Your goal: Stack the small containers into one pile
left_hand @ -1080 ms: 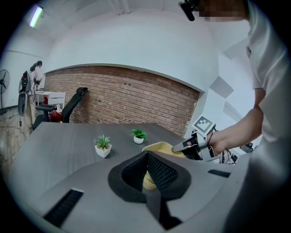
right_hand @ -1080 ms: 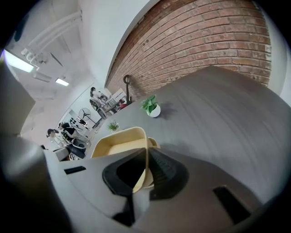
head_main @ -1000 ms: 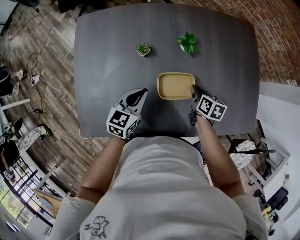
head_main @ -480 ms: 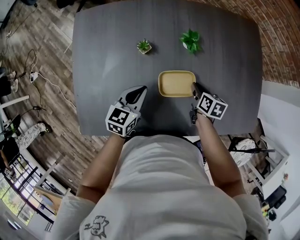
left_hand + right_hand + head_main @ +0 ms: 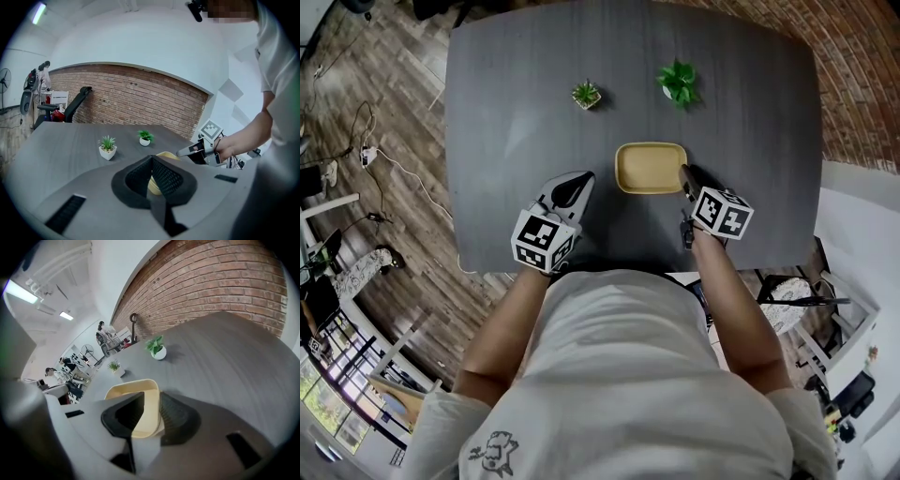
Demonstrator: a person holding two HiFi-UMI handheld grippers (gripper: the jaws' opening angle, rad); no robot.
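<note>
Currently: yellow container [image 5: 651,167] sits mid-frame on the grey table [image 5: 506,131], below a small plant [image 5: 586,95] and a bigger plant [image 5: 678,82] (one tub or several nested, cannot tell). Right gripper [image 5: 684,180] is at the container's right edge. Its jaws are opening, with the container's wall standing between them and a gap showing on the inner side, so grip released. Left gripper [image 5: 575,186] is lower left of the container, apart from it, jaws clenched tip to tip on nothing.

one yellow container [image 5: 652,168], two potted plants [image 5: 586,94] [image 5: 678,82]
</note>
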